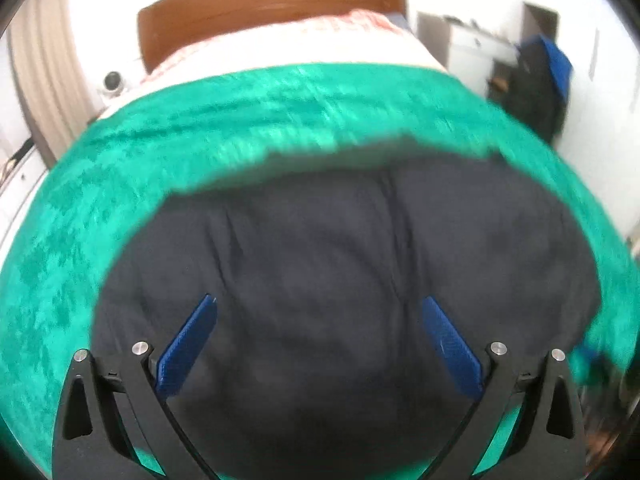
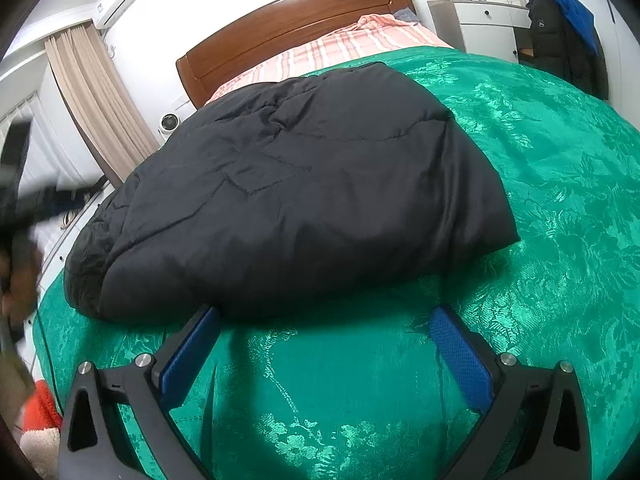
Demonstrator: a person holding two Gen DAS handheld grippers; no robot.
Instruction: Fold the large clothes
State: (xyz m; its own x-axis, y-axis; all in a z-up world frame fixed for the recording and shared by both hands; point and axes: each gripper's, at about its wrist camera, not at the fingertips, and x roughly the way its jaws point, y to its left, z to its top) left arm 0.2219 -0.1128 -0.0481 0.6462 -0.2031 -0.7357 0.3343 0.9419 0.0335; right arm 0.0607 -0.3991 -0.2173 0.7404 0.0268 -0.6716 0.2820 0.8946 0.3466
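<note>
Jacket (image 2: 288,184) folded, green bedspread (image 2: 540,200), no legible writing

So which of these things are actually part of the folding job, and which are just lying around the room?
Part of the job:
black padded coat
left gripper
right gripper
green bedspread, the work surface

Just lying about:
striped pink sheet
wooden headboard
hanging dark jacket
white cabinet
curtain

Black padded coat (image 2: 288,184), folded, on bedspread (image 2: 540,220)
</note>
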